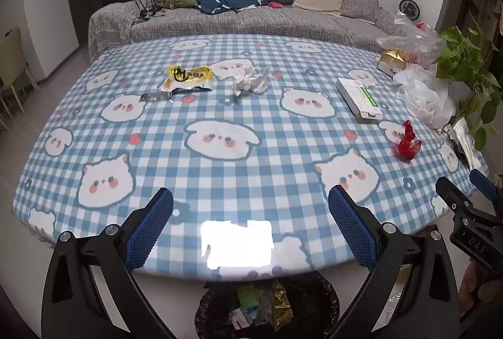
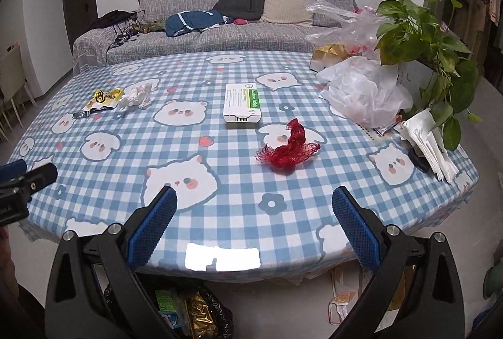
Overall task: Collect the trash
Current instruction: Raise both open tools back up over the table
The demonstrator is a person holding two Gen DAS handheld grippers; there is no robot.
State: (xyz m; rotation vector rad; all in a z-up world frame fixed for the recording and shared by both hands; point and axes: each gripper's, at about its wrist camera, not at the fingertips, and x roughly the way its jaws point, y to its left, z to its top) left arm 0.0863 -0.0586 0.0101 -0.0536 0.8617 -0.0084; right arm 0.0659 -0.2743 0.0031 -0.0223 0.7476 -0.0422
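- The crumpled red mesh net (image 2: 289,147) lies on the blue checked surface (image 2: 220,213) just ahead of my right hand-held gripper (image 2: 254,204); the white-and-green flat carton (image 2: 242,103) lies beyond it.
- The yellow snack wrapper (image 1: 188,78) and crumpled silver foil (image 1: 250,81) lie far across from my left hand-held gripper (image 1: 250,204).
- Both hand-held grippers hover wide apart, holding nothing.
- I judge I'm between pickups; next I'd reach forward and close on the net.
- The black-lined bin (image 1: 317,292) sits below the near edge, already part-filled.
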